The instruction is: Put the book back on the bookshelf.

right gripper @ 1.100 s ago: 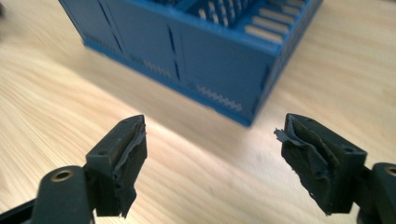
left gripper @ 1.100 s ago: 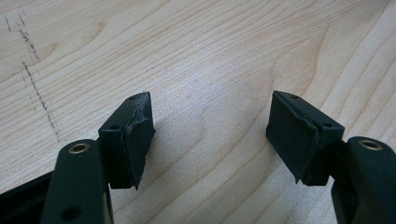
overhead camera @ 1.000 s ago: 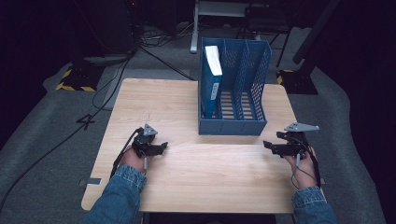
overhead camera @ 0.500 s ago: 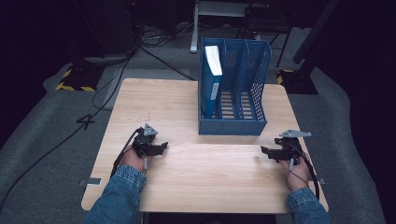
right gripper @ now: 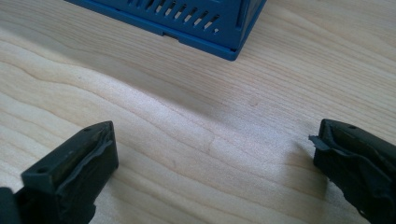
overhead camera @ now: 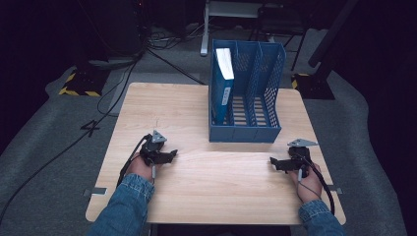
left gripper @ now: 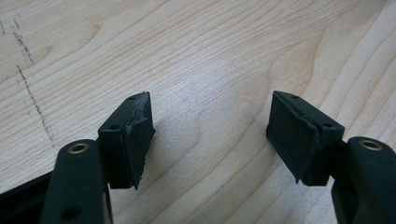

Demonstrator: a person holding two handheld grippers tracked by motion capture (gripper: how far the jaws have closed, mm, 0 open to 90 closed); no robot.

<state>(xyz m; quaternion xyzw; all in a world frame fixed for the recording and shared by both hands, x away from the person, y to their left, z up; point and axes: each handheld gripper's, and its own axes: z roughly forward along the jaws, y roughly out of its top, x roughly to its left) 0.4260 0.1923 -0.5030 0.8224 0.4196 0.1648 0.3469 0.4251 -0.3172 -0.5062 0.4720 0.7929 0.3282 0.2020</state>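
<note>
Since a second ago the right gripper point(overhead camera: 275, 163) is seen shifted nearer and slightly left; the left gripper point(overhead camera: 169, 156) is unchanged. No legible writing is found on the book point(overhead camera: 223, 83), stood in the blue rack's point(overhead camera: 246, 132) left compartment, far-centre. Both grippers' jaws are spread, empty, low over the table point(overhead camera: 211, 187).

The table point(overhead camera: 196, 196) is evenly lit from above, while the floor around its edges sinks into near-black. The high view is soft and slightly grainy. In both gripper views the wood grain is sharp, the near jaws are a little blurred, and faint shadows lie beneath them.
</note>
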